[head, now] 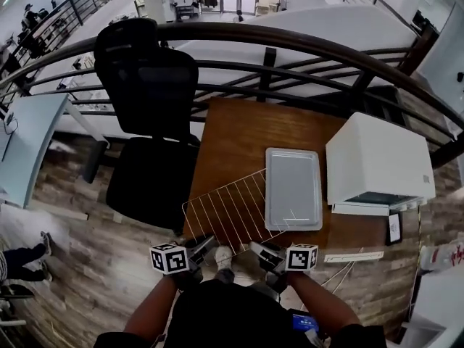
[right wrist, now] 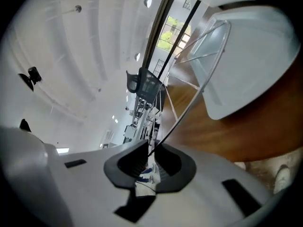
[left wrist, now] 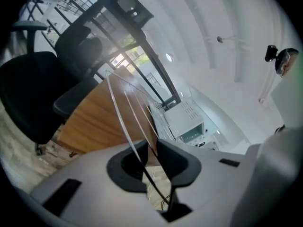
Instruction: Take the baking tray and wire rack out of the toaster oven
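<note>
Grip looks thin: left gripper point(left wrist: 150, 148) and right gripper point(right wrist: 150, 150) each pinch one near wire of the wire rack point(head: 232, 209), tilted over the table's point(head: 232, 136) near edge, its right corner overlapping the baking tray point(head: 293, 183); a slip could drop it or drag the tray

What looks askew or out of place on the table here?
The silver wire rack, gripped by the left tool and right tool, lies skewed over the brown wooden table, one corner overlapping the flat grey metal baking tray. Nothing spilled or damaged shows.
</note>
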Motion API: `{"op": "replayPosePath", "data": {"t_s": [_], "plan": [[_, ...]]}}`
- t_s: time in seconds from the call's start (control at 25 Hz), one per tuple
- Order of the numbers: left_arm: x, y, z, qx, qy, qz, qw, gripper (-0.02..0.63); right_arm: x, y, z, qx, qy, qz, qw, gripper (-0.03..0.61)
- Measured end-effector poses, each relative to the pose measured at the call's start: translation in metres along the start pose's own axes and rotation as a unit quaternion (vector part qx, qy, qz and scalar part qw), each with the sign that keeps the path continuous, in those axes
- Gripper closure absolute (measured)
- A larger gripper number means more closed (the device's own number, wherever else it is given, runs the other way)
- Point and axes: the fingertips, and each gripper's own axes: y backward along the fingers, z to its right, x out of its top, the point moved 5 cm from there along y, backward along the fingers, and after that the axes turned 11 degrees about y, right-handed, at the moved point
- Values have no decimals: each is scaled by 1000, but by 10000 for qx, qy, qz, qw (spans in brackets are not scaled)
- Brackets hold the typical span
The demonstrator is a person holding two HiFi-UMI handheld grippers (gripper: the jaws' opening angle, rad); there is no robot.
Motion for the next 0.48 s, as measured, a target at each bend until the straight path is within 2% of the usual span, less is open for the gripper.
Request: {"op": "replayPosePath", "data": {"t_s": [0.2, 0.36, 0.48], "plan": [[-13, 31, -19, 537, 215, 780, 9953, 548, -5, -36, 10, 271, 26, -909, 9955, 532], [-28, 48, -27, 1152, 340, 1225, 9852, 546, -15, -58, 18, 99, -9, -1674, 9858, 515], [-32, 51, -31, 1407, 518, 1440, 9782, 546, -14, -68, 23, -31, -16, -1959, 9806, 510]]}}
